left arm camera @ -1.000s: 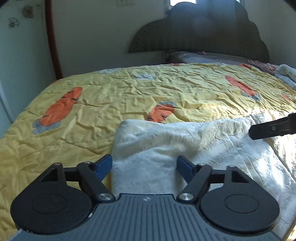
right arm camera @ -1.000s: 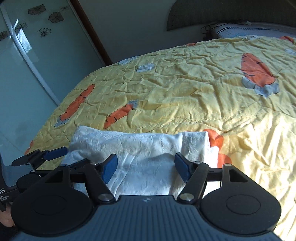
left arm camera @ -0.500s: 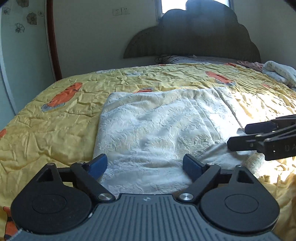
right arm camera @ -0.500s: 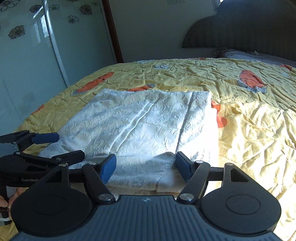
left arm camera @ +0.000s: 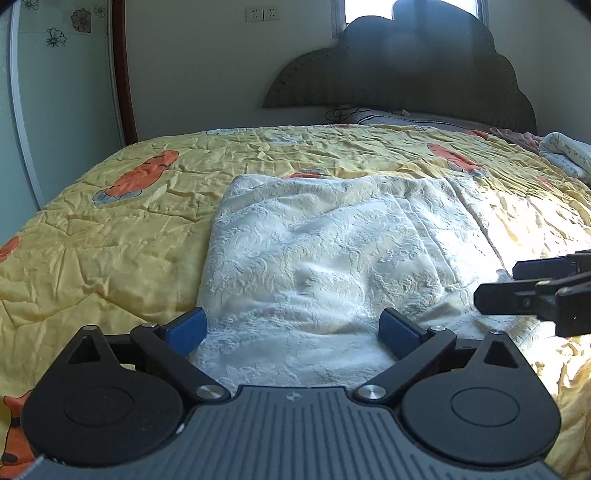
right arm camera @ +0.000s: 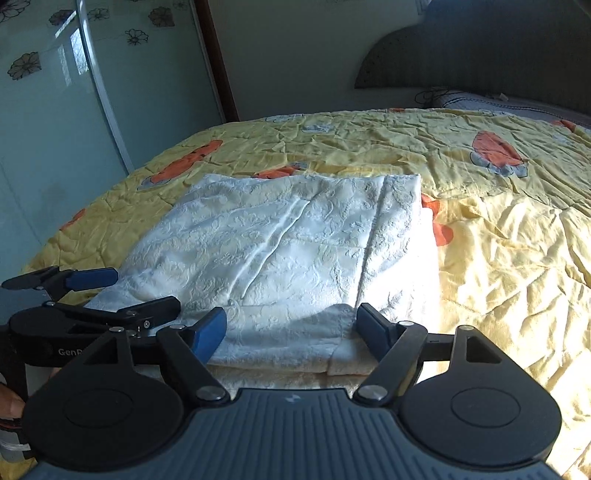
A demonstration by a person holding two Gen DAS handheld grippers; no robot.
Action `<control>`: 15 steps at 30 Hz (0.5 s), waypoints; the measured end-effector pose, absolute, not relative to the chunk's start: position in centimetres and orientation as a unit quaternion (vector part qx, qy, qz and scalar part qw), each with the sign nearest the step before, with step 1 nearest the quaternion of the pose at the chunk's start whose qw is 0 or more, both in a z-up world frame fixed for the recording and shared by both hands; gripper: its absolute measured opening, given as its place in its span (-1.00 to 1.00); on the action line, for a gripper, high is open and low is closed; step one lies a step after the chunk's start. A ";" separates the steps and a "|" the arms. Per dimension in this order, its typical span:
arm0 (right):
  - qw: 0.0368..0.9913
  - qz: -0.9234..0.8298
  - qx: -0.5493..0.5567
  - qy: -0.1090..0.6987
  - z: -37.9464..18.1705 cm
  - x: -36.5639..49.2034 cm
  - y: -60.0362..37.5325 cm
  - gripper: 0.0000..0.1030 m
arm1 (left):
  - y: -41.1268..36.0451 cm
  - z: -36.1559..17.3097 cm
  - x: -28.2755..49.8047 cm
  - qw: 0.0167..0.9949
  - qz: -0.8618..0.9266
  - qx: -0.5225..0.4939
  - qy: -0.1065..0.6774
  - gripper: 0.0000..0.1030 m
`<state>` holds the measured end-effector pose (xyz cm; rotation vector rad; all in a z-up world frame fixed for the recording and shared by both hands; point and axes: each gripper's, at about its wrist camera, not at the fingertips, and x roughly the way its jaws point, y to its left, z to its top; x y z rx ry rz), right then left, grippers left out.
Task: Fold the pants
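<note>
Both hand-held grippers, left (left arm camera: 292, 328) & right (right arm camera: 291, 328), opening over white pants (right arm camera: 295, 243); left reads "GenR…".

Daylight enters from a window (left arm camera: 410, 11) behind the dark headboard (left arm camera: 413, 70), blown out to white. Low sun rakes across the bed from the right: the yellow quilt (right arm camera: 517, 258) glares hard there, detail washed out, while its left side sits in cool, dim shade. The white pants (left arm camera: 314, 251) catch bright sun on the right edge, bluish shadow elsewhere; the right tool (right arm camera: 291, 328) casts a soft shadow on the near hem. Strong fisheye bending at edges, dark vignette in the corners. Focus sharp, no motion blur.
</note>
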<state>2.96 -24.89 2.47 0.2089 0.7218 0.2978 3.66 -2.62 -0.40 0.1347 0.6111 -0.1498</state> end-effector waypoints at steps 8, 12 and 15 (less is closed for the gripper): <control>0.933 0.132 0.099 0.320 5.7 -4.6 -29.7 0.50 | 1.8 2.3 -3.0 0.955 -0.074 0.048 0.282 0.85; 0.933 0.121 0.130 0.312 6.0 -5.7 -31.8 0.52 | 3.7 3.1 -4.8 0.961 -0.059 0.030 0.270 0.82; 0.911 0.147 0.197 0.330 4.8 -3.7 -32.1 0.54 | 2.9 3.1 -4.4 0.959 -0.079 0.007 0.273 0.83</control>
